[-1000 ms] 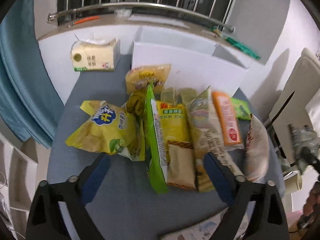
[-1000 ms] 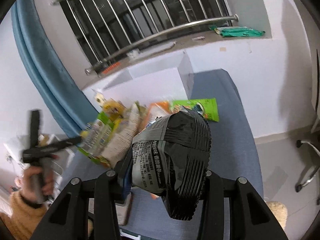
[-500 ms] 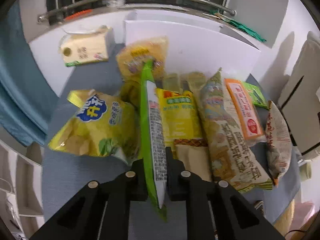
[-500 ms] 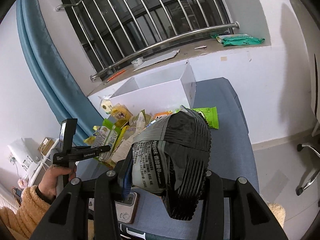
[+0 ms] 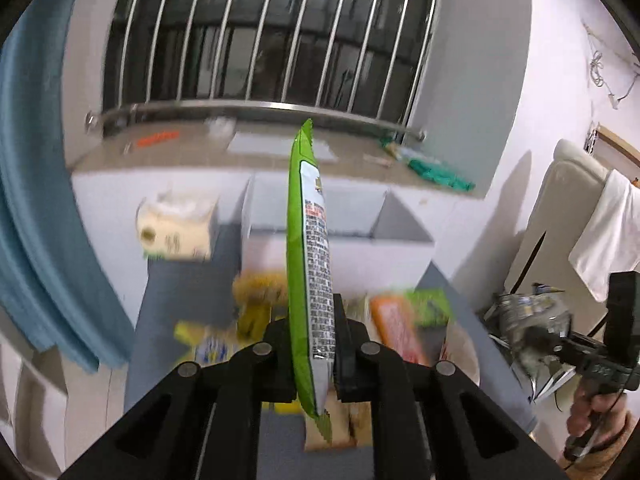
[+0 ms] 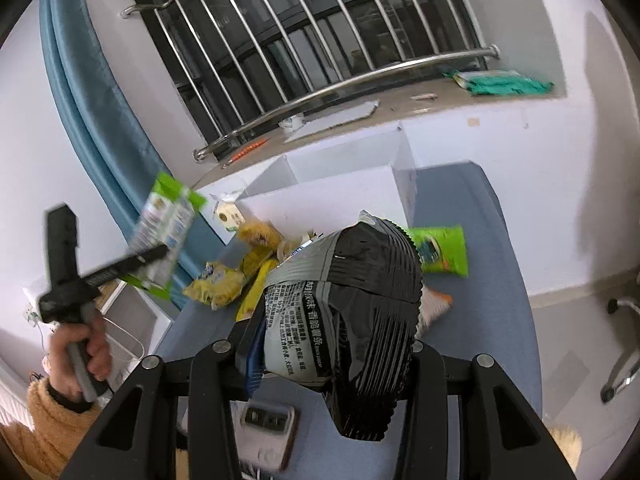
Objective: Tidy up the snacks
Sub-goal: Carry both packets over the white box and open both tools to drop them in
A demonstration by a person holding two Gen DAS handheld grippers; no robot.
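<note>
1. The flat green-and-white foil snack packet (image 5: 310, 264) looks light, thin and floppy with a slick skin; I judge the lower sealed end the safest place to pinch it, as squeezing the middle could crush what is inside.
2. The left gripper (image 5: 312, 344) has its fingers (image 5: 347, 354) pinched fully together on that lower end, the packet standing edge-on, upright, clear above the blue-grey bench (image 5: 184, 304).
3. The left hand (image 6: 86, 350) grips its handle, tool angled slightly downward toward the open white box (image 5: 400, 226).
4. The right gripper (image 6: 332, 344) clamps a puffy black-and-grey crisp bag (image 6: 360, 300) at part width, held over the bench, airy and crushable.
</note>
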